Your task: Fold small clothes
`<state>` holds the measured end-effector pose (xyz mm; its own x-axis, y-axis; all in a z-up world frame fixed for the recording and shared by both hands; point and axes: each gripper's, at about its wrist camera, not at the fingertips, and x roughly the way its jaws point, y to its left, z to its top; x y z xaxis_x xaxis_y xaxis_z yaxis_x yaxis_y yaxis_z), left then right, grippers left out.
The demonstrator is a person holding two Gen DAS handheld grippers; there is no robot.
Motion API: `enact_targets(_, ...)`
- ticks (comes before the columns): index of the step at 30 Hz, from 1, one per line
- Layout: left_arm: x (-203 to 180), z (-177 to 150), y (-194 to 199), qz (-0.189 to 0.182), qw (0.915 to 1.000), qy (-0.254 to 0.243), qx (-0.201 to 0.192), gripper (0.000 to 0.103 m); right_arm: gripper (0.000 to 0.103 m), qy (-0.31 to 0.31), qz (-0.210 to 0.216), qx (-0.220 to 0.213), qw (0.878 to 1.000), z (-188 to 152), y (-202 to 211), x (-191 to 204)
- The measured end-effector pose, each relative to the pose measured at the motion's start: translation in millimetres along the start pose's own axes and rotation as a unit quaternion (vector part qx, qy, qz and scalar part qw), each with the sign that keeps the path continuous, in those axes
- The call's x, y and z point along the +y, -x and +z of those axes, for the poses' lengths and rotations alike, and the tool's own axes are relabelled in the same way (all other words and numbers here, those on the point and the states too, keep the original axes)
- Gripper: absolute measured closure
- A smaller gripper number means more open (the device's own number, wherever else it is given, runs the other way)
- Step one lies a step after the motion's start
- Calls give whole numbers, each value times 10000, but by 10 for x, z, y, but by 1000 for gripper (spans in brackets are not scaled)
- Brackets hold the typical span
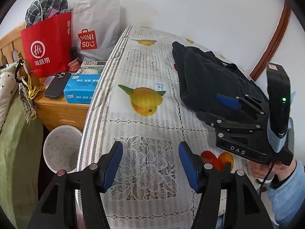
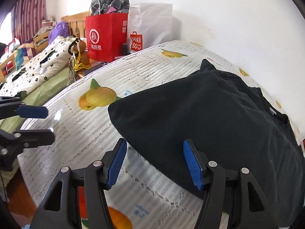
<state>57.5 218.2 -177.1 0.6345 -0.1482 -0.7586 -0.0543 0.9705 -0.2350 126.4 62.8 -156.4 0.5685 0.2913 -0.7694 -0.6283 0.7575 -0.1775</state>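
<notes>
While we held both tools over the table (image 1: 144, 126), the containers stood beyond its far left corner: a red paper bag (image 1: 47, 45) stuffed with a grey checked cloth (image 1: 47, 7), and beside it a grey plastic bag (image 1: 99, 26) whose contents we could not see. Below that corner of the table stood a white patterned bin (image 1: 61, 148); we saw nothing in it.

Our left gripper (image 1: 150, 162) hovered over the lace-patterned tablecloth, its blue-padded fingers spread apart with nothing between them. Our right gripper (image 2: 154, 164) hung at the near edge of the black T-shirt (image 2: 209, 118), jaws likewise apart and empty; from the left camera its body read "DAS", gripped by our right hand (image 1: 266, 169) in a pale blue sleeve.

The T-shirt lay folded on the table's right side, toward the wall.

We read "Hi" and Chinese characters on the red bag, "MINISO" on the grey one. A blue tissue pack (image 1: 82, 87) beside a phone (image 1: 57, 85) carried print too small to read.
</notes>
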Motion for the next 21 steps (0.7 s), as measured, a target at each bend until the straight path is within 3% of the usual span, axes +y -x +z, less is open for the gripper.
enact_targets(6, 24, 13, -56, -196, 9998, 36, 16, 43, 46, 75, -258, -34, 9996, 131, -144, 46)
enact_targets(8, 5, 17, -103, -226, 9997, 25, 55, 43, 73, 56, -429, -59, 9990, 181, -179, 33)
enact_targets(11, -44, 40, -159, -248, 9997, -12, 67, 42, 88, -8, -484, -19, 9988, 263, -181, -30)
enact_targets(15, -162, 111, -208, -329, 9994, -85, 85, 42, 90, -604, -412, -681, 9950, 358, 194, -378)
enact_targets(21, -502, 214, -361, -292, 9984, -473, 141, 42, 91, -1714, -529, -1502, 9722, 306, 908, -1331)
